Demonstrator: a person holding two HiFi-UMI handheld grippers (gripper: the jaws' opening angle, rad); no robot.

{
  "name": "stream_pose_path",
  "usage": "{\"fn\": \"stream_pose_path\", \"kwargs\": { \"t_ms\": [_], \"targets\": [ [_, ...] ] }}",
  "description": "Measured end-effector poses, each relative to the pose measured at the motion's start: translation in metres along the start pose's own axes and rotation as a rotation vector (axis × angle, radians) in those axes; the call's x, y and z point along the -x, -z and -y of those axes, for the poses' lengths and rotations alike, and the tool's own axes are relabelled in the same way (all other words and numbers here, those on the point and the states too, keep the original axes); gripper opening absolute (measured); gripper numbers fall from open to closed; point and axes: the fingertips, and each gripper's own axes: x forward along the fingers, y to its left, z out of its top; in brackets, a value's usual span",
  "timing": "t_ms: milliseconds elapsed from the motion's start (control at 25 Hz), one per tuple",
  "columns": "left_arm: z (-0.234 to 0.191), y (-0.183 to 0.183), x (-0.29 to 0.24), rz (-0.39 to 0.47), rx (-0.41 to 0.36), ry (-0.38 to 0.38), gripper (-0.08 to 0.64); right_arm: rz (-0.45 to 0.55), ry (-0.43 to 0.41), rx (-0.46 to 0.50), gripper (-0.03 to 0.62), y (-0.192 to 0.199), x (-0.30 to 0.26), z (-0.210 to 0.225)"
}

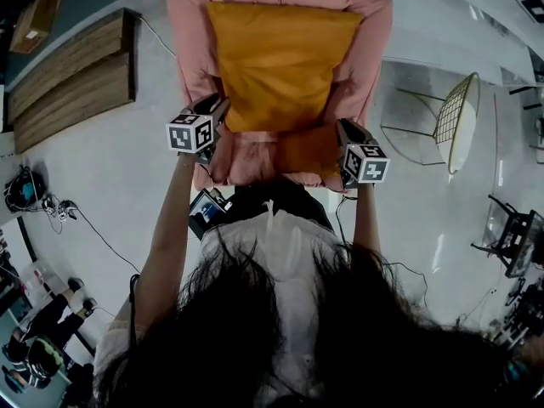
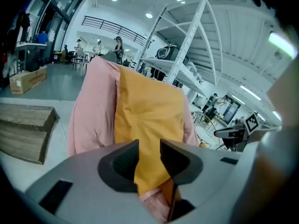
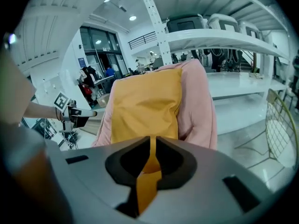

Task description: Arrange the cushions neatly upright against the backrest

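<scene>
One large orange fabric cushion (image 1: 280, 62) already stands against the pink upholstered armchair's (image 1: 191, 41) backrest; our right gripper (image 3: 152, 148) pinches orange cloth (image 3: 145, 190) at the armchair's seat front; our left gripper (image 2: 149, 148) has its jaws apart, gripping nothing; we judge only release remains.

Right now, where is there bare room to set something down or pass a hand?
Bare floor lies left, between armchair and wooden boards, and right, toward the wire chair. A pink seat strip shows between left gripper and right gripper. Otherwise the orange cushion fills the chair.
</scene>
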Motion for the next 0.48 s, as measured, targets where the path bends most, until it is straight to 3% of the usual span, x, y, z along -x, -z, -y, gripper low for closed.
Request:
{"fn": "stream_pose_path", "kwargs": {
  "t_ms": [480],
  "targets": [
    [0.046,0.041,0.068,0.014,-0.086,0.188,0.132,0.088,0.112,-0.048,0.032,0.043,0.063,-0.068]
  ]
}}
